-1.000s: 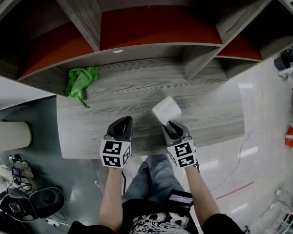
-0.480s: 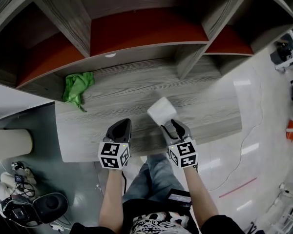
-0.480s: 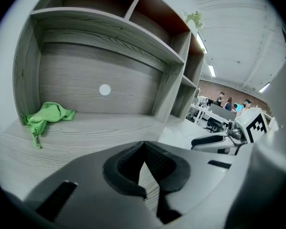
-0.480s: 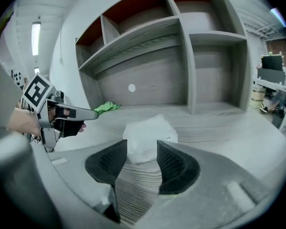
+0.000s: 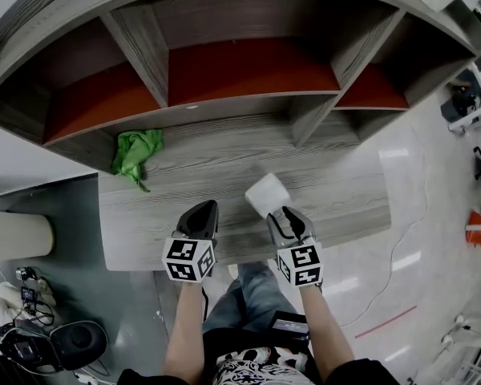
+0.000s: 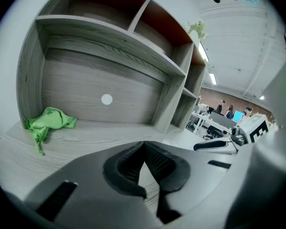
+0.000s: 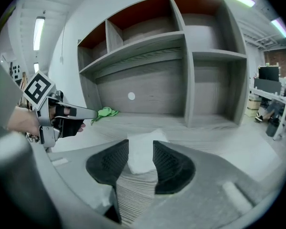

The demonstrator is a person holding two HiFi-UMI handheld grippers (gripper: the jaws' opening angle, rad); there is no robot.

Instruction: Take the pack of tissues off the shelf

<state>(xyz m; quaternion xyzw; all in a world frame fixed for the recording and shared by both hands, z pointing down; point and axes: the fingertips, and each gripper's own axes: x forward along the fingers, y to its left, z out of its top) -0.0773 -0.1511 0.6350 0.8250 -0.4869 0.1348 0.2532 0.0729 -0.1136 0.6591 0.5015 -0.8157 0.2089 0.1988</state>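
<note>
**Two handheld grippers over a grey surface, tissue pack lying in front of the right one**

A large shelving unit of grey wood-grain board with dark red back panels (image 5: 240, 70) fills the top of the head view, divided into open compartments. Its base runs forward as a broad grey wood-grain surface (image 5: 345, 191).

Below it, a person's bare forearms reach in, each hand holding a grey two-jaw gripper. The left gripper (image 5: 207, 207) hangs over the near part of the surface with its jaw tips together and nothing between them. The right gripper (image 5: 282, 212) is beside it, with a clear gap between its jaws. They have just been closing a little, but their pads do not press on anything.

A crumpled bright green cloth (image 5: 136, 152) lies at the left, close to the back wall of the bottom compartment.

The small white rectangular pack of tissues (image 5: 267, 195) lies flat on the surface, out of the shelf compartments. It is just ahead of the right gripper's jaw tips and lines up with the gap between them.
</note>
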